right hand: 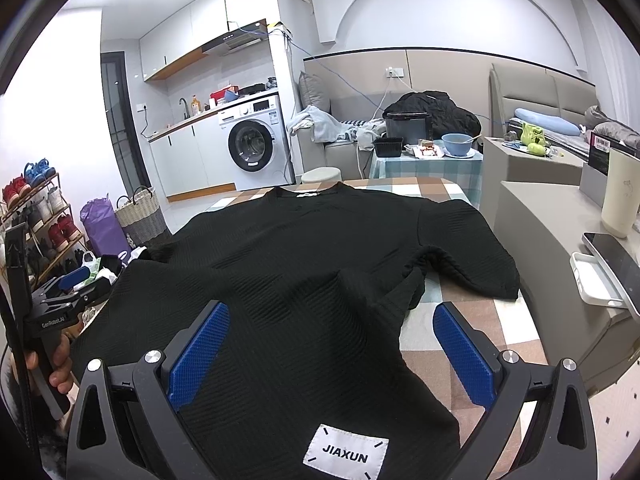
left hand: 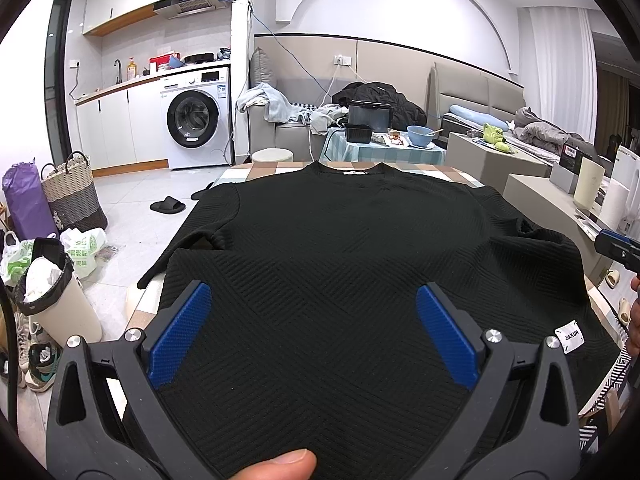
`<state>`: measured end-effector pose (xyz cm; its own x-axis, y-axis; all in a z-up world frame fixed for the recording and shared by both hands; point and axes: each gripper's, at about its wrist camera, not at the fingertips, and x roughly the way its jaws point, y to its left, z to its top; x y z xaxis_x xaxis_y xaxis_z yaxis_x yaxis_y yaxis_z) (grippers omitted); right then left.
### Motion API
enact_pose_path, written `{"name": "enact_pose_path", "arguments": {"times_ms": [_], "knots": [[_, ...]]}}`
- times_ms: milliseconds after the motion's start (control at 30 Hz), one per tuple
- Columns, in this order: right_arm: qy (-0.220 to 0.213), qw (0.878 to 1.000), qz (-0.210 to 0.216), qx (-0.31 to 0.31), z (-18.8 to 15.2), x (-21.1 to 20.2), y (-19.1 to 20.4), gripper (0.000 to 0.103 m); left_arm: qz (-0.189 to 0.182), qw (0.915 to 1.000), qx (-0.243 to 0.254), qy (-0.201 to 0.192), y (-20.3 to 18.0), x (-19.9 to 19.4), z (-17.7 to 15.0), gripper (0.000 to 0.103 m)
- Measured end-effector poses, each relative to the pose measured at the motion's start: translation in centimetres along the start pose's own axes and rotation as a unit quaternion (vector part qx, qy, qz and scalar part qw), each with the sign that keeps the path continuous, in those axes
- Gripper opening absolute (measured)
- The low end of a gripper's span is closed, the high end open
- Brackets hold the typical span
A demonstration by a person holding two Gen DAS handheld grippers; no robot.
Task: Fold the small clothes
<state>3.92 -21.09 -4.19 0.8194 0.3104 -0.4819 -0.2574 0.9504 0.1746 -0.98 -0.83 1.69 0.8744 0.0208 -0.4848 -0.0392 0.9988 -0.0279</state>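
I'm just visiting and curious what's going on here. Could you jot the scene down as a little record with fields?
garment: black shirt, spread flat, collar at the far end
surface: checked table
label: white JIAXUN tag at the near hem
left gripper: jaws open, over the near hem
right gripper: jaws open, over the tag corner
right sleeve: lying out sideways, bunched at the armpit
folding: not yet begun

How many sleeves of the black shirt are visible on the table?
2. One sleeve lies spread toward the right table edge, near the grey counter. The other sleeve lies toward the left edge, its cuff end hanging over the floor side. Both belong to the black shirt.
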Motion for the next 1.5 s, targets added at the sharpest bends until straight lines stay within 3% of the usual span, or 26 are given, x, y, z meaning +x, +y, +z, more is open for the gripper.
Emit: {"name": "enact_pose_path", "arguments": {"times_ms": [167, 433, 567, 700, 800, 933, 1067, 1167, 1200, 1333, 1433, 1500], "knots": [[0.006, 1.000, -0.002, 0.031, 0.3, 0.3, -0.8, 0.103, 0.004, 1.0000, -0.005, -0.001, 0.5, 0.0, 0.0, 0.102], [0.032, 0.990, -0.003, 0.135, 0.3, 1.5, -4.6, 0.103, 0.012, 0.9998, -0.017, 0.001, 2.4, 0.7, 0.3, 0.102], [0.035, 0.991, -0.023, 0.127, 0.8, 1.5, -4.7, 0.103, 0.015, 0.9996, -0.024, 0.009, 3.2, 1.6, 0.7, 0.102], [0.051, 0.992, -0.012, 0.112, 1.6, 1.9, -4.2, 0.103, 0.019, 0.9993, -0.028, 0.016, 3.5, 2.8, 1.7, 0.102], [0.051, 0.989, -0.014, 0.137, 2.3, 2.4, -4.8, 0.103, 0.023, 0.9990, -0.033, 0.021, 4.0, 3.6, 2.4, 0.102], [0.053, 0.967, -0.035, 0.245, 3.1, 3.7, -9.5, 0.102, 0.032, 0.9981, -0.045, 0.024, 5.6, 5.2, 3.9, 0.102], [0.067, 0.927, -0.065, 0.363, 2.1, 5.9, -15.9, 0.080, 0.028, 0.9964, -0.074, 0.028, 8.2, 7.3, 5.4, 0.100], [0.074, 0.906, -0.080, 0.409, 1.3, 7.4, -19.2, 0.076, 0.028, 0.9957, -0.084, 0.027, 9.7, 8.8, 6.0, 0.090], [0.079, 0.902, -0.084, 0.416, 1.2, 7.9, -19.9, 0.075, 0.035, 0.9957, -0.081, 0.028, 10.2, 9.5, 6.3, 0.084], [0.091, 0.894, -0.109, 0.424, 1.4, 9.5, -21.9, 0.073, 0.039, 0.9950, -0.085, 0.035, 11.4, 11.7, 7.0, 0.084], [0.098, 0.898, -0.123, 0.411, 1.8, 10.7, -22.3, 0.068, 0.032, 0.9946, -0.091, 0.039, 11.9, 13.2, 7.5, 0.084], [0.106, 0.902, -0.142, 0.393, 2.6, 11.8, -22.1, 0.056, 0.029, 0.9946, -0.090, 0.043, 12.1, 14.3, 7.7, 0.084]]}}
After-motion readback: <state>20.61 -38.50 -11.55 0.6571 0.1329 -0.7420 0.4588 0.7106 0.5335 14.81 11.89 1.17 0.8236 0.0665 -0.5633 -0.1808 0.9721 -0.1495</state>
